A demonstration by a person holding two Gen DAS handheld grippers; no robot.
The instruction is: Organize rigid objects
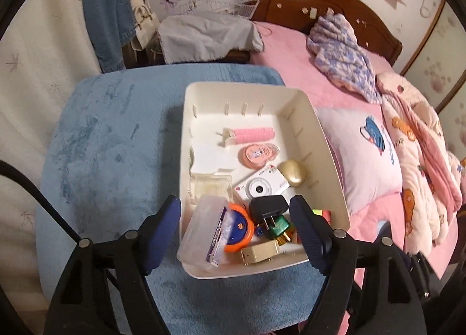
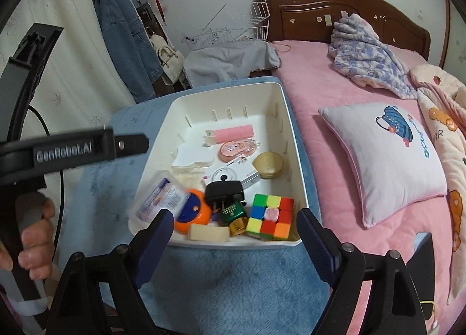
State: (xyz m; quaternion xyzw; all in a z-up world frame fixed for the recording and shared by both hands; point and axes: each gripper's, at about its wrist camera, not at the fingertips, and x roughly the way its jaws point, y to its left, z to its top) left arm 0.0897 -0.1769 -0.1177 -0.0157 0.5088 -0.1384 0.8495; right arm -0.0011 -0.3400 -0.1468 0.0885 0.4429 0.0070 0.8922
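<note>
On a blue cushion (image 2: 204, 276) beside a pink bed (image 2: 320, 84), a cream bin (image 1: 329, 142) is seen loaded with small hard items, apparently gathered there so that nothing is left loose. Along the bin's near edge a clear box (image 1: 204, 230), an orange disc (image 1: 240, 227), a black plug (image 1: 269, 208), a green bottle (image 2: 233, 211) and a tan block (image 2: 208, 232) are crowded together, some resting on others; a colour cube (image 2: 271, 217) is lodged in the near right corner. Toward the far edge a pink roller (image 1: 252, 134) and a round pink case (image 1: 256, 155) are laid flat, with a white camera (image 1: 260, 188) and a gold compact (image 1: 294, 172) between the two groups.

Both grippers are held just short of the near edge, nothing gripped: the left gripper (image 1: 234, 233) is spread wide, framing the near clutter, and the right gripper (image 2: 234, 243) is likewise spread wide. The sorting is judged largely done, the near pile perhaps to be tidied.
</note>
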